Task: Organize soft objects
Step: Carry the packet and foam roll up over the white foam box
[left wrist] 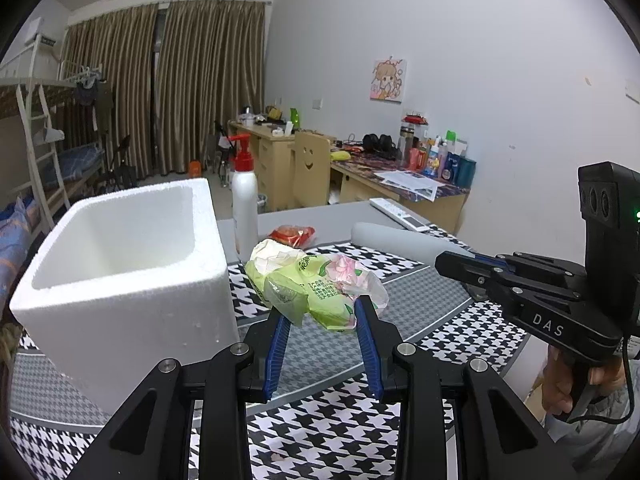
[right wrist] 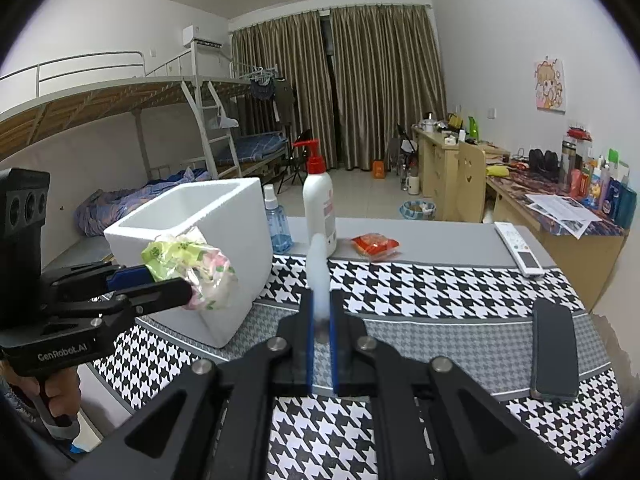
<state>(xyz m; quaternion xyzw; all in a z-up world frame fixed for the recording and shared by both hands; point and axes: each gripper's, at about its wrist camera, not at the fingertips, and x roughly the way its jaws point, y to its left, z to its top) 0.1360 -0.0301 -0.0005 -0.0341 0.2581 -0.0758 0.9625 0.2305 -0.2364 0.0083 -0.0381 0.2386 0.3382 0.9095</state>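
Left wrist: left gripper point(left wrist: 323, 312) pinches crinkly plastic bag point(left wrist: 314, 286).

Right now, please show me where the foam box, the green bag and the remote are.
foam box point(left wrist: 132, 308), left wrist view, on its front wall.
green bag point(left wrist: 308, 288), left wrist view, on its crumpled middle.
remote point(right wrist: 520, 249), right wrist view, on its middle, by the buttons.

Your foam box point(right wrist: 208, 248) stands open-topped at ten o'clock, its mouth unobstructed. A pump bottle point(right wrist: 320, 204) and spray bottle point(right wrist: 279, 224) crowd it at twelve o'clock. Bare tablecloth point(right wrist: 440, 292) lies at two o'clock, short of the phone point(right wrist: 554, 354).
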